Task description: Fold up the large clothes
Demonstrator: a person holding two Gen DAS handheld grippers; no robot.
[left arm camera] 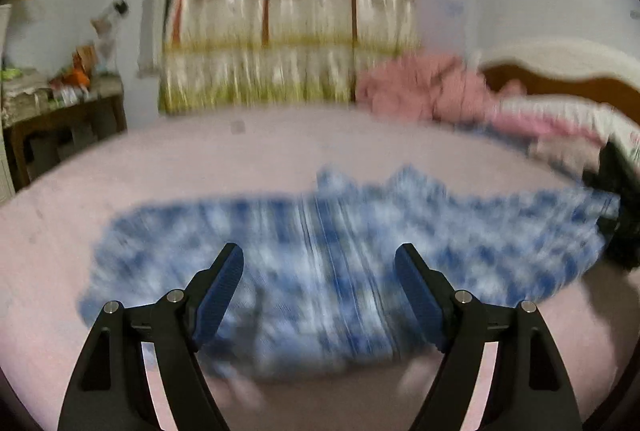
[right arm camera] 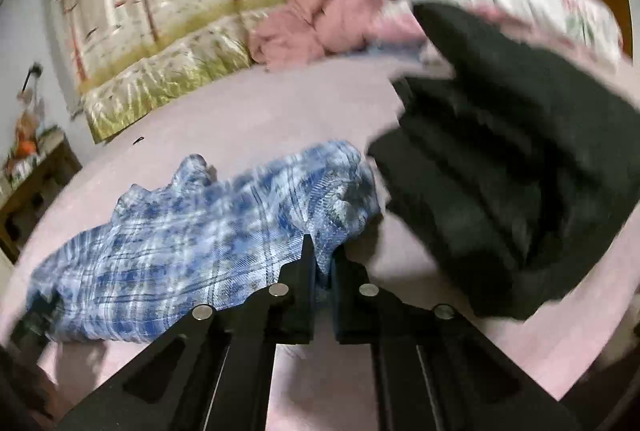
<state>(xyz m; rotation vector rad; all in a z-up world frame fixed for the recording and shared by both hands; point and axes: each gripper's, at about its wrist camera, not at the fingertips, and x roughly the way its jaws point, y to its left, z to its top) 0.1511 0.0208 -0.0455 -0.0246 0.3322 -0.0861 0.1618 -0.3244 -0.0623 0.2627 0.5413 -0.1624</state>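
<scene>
A blue and white plaid garment [left arm camera: 304, 227] lies spread across the pink bed sheet [left arm camera: 240, 159], blurred in the left wrist view. My left gripper [left arm camera: 319, 251] hovers over its near half, jaws wide open with nothing pinched between the blue pads [left arm camera: 224, 287]. In the right wrist view the same plaid garment [right arm camera: 180, 251] stretches off to the left. My right gripper [right arm camera: 324, 251] is shut on a raised fold at the garment's right end, and the cloth shows between the narrow gap of the black fingers [right arm camera: 304, 271].
A dark garment [right arm camera: 500, 171] lies heaped right of the plaid one, seen also as a dark garment [left arm camera: 620, 199] at the frame's edge. Crumpled pink clothes [left arm camera: 420, 87] and a wooden headboard [left arm camera: 560, 87] are at the back right. A curtain [left arm camera: 288, 31] hangs behind; a cluttered side table [left arm camera: 64, 103] stands left.
</scene>
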